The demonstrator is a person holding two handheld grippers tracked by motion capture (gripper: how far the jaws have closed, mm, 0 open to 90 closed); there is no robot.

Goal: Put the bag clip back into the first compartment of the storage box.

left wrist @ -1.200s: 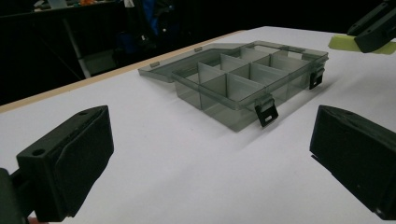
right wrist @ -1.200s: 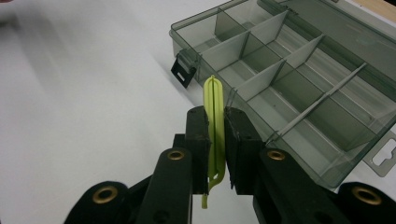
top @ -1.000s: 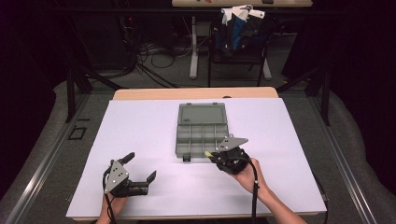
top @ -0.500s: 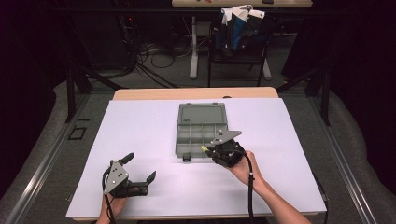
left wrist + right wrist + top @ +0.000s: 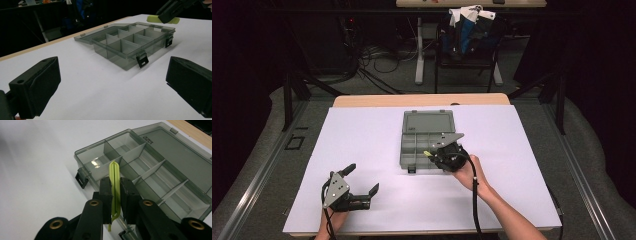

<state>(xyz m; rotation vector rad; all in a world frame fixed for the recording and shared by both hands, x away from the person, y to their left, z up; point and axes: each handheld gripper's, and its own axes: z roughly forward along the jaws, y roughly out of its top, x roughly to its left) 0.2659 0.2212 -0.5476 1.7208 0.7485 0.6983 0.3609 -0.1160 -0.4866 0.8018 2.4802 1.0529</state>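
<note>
At the near left of the white-covered counter [image 5: 362, 140], the left gripper [image 5: 362, 191] rests with jaws spread, grasping nothing. Mid-counter lies an open smoky-grey plastic compartment box [image 5: 424, 145], its lid flat behind. Over its near right corner, the right gripper [image 5: 115, 195] clenches a thin lime-green plastic clip [image 5: 114, 182] — seemingly light, slightly springy and slippery, best pinched across its flat sides, as here.

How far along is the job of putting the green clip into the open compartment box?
Done: the box lies open, lid flat, and the right gripper is shut on the green clip. In hand: the clip hangs above the box's near compartments. Left: releasing it into one. The left gripper is open, apart from the box.
</note>
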